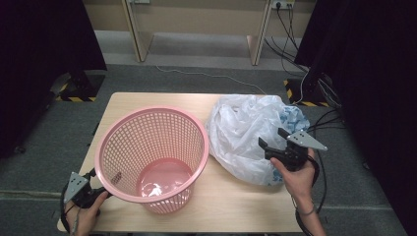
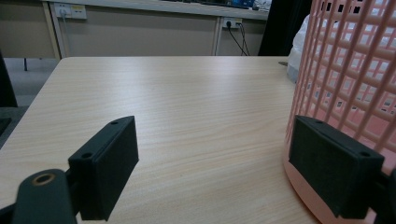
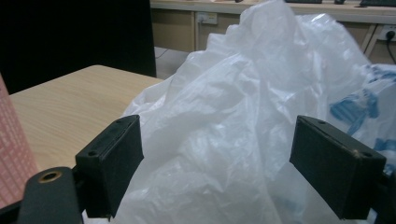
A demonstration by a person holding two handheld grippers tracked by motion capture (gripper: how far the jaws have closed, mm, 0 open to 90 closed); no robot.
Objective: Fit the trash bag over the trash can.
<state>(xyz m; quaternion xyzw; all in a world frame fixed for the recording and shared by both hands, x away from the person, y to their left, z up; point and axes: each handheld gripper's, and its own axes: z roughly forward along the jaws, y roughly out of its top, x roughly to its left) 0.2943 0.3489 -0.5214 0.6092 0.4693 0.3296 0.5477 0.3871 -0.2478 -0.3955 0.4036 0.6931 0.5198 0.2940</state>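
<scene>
A pink plastic mesh basket (image 1: 152, 147) stands upright on the left half of the wooden table (image 1: 231, 196). A crumpled white plastic bag (image 1: 241, 132) with blue print lies to its right, close to the rim. My left gripper (image 1: 97, 186) is open low at the basket's near-left base. In the left gripper view, its right jaw sits by the basket wall (image 2: 345, 84), and bare table shows between the jaws of the left gripper (image 2: 217, 156). My right gripper (image 1: 273, 138) is open at the bag's near side. The bag (image 3: 224, 130) bulges between the jaws of the right gripper (image 3: 217, 156).
The table's front edge runs just under both hands. Black curtains (image 1: 44, 44) flank the table. Cables (image 1: 324, 113) trail on the grey floor at the right. Wooden desk legs (image 1: 140, 34) stand behind, and wall sockets (image 2: 70, 10) show at the back.
</scene>
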